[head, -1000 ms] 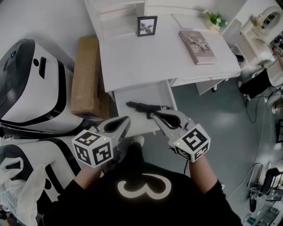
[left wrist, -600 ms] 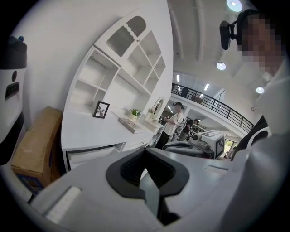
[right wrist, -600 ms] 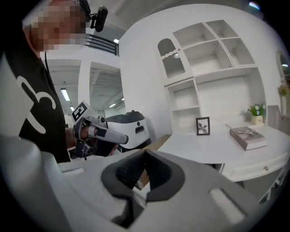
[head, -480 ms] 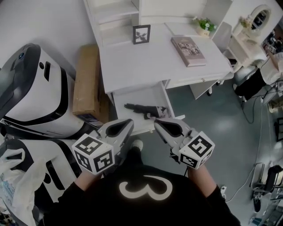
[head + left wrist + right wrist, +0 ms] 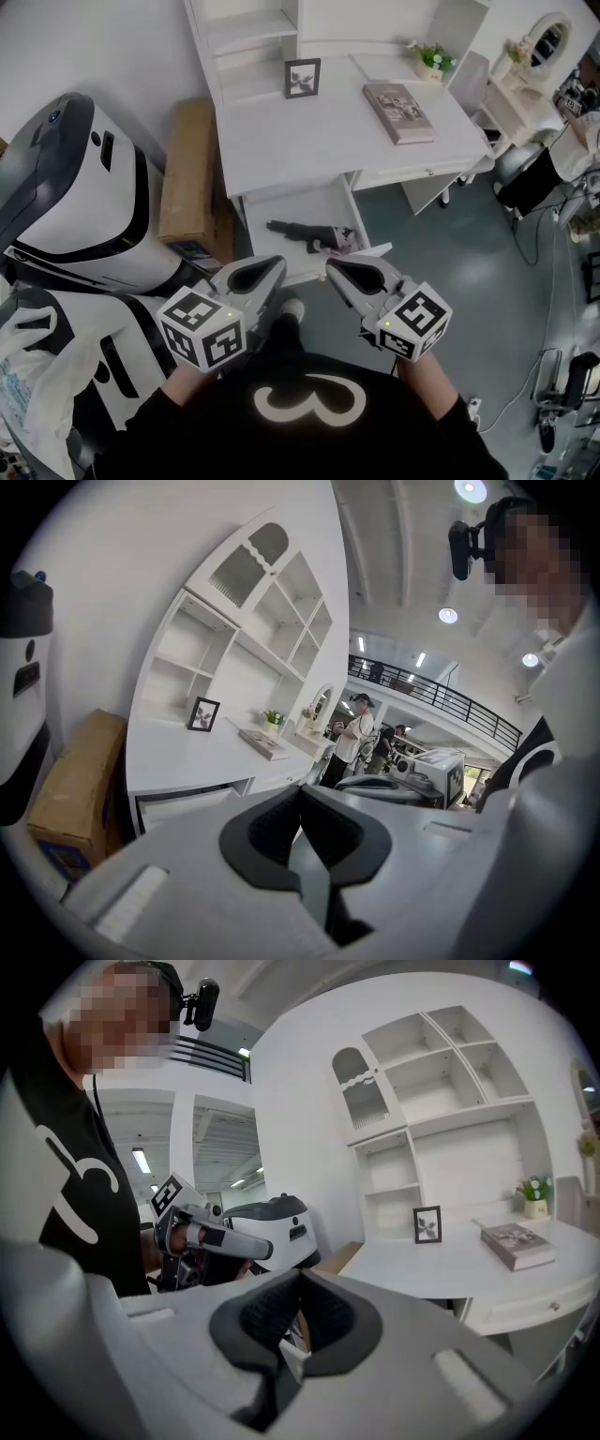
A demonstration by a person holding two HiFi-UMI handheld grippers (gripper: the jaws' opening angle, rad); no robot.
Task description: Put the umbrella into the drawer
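Note:
The black folded umbrella [image 5: 305, 232] lies across the open white drawer [image 5: 281, 208] under the desk. Both grippers hover side by side just in front of the drawer's front edge, close to my body. The left gripper [image 5: 277, 268] is shut and empty; in the left gripper view its jaws [image 5: 300, 791] meet with nothing between them. My right gripper [image 5: 331, 266] is also shut and empty, a short way from the umbrella's near end, and in the right gripper view [image 5: 298, 1279] its pads touch. The umbrella is not visible in either gripper view.
The white desk [image 5: 319, 141] carries a photo frame [image 5: 301, 77], a book [image 5: 398, 112] and a small plant [image 5: 427, 56]. A cardboard box [image 5: 190, 178] and a large white-and-black machine [image 5: 75, 197] stand to the left. People stand far off in the left gripper view.
Both grippers have drawn back from the drawer toward my body and risen a little. The right gripper's tips, which were at the umbrella, are now apart from it; the umbrella stays in the drawer.

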